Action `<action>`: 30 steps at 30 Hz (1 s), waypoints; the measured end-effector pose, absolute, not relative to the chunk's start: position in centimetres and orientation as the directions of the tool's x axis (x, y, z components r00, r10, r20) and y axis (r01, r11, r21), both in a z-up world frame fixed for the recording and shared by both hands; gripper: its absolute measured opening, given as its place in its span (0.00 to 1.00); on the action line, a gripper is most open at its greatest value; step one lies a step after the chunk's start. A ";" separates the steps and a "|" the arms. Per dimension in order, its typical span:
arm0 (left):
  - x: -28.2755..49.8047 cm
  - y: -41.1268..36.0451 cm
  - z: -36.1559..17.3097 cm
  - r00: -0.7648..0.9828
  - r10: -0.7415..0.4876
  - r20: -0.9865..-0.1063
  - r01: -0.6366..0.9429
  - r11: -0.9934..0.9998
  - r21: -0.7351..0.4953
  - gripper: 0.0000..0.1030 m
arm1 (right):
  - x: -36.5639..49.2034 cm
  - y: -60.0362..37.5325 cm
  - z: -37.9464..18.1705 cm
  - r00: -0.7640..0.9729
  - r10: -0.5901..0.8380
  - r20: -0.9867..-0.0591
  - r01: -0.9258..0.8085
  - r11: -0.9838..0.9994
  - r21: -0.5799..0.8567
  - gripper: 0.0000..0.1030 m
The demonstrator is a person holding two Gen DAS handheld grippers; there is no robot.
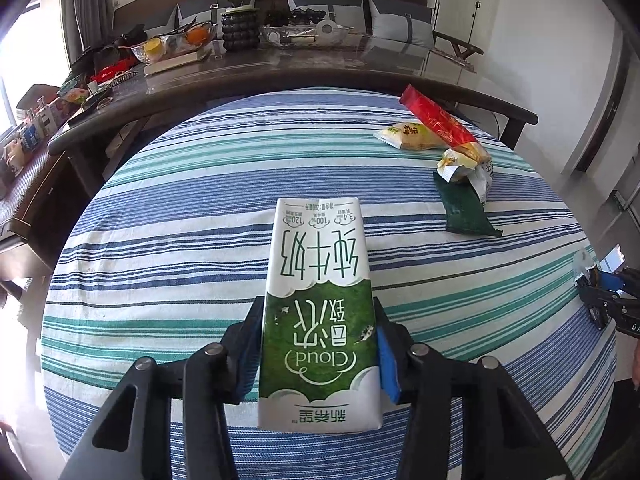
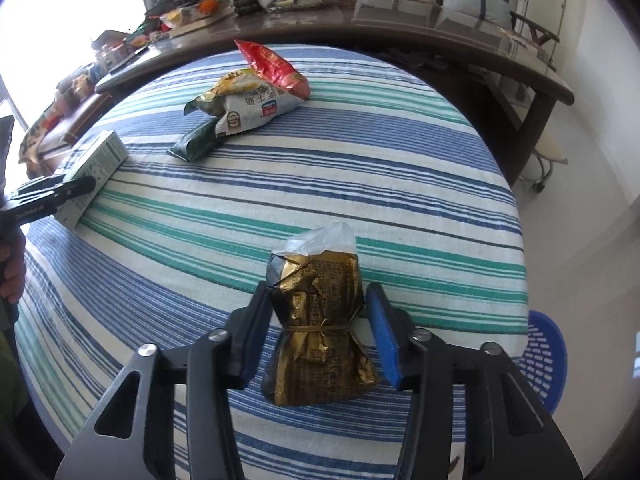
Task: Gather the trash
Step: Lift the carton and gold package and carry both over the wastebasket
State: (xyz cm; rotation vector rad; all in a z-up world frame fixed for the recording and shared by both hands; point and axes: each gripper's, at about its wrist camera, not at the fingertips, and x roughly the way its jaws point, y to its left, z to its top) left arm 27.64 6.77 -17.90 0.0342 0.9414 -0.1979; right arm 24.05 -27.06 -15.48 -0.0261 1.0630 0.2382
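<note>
A green and white milk carton (image 1: 320,312) lies on the striped tablecloth (image 1: 180,240) between the fingers of my left gripper (image 1: 318,316), which is shut on it. The carton also shows in the right wrist view (image 2: 98,164). A gold foil bag (image 2: 320,320) tied with a rubber band sits between the fingers of my right gripper (image 2: 316,304); the left finger touches it, and a small gap shows at the blue right pad (image 2: 382,340). A pile of wrappers lies farther back: red (image 2: 276,68), white and yellow (image 2: 248,108), dark green (image 2: 196,142).
A blue perforated basket (image 2: 546,360) stands on the floor to the right of the table. A long dark table (image 1: 320,64) behind holds bowls, a vase with a plant and clutter. Cushions line a bench beyond it.
</note>
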 end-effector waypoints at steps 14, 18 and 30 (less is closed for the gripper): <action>22.1 3.5 -14.9 0.599 -0.298 -0.743 0.257 0.951 -0.175 0.47 | 21.1 -29.0 -13.3 0.526 0.294 -0.798 -0.183 0.955 0.231 0.42; 20.7 0.3 -14.0 0.585 -0.346 -0.733 0.299 0.933 -0.202 0.47 | 20.0 -30.0 -12.0 0.554 0.321 -0.769 -0.190 0.947 0.258 0.42; 18.0 -17.6 -10.6 0.454 -0.562 -0.691 0.551 0.787 -0.277 0.47 | 18.2 -44.0 -10.2 0.577 0.105 -0.810 0.009 0.991 0.135 0.42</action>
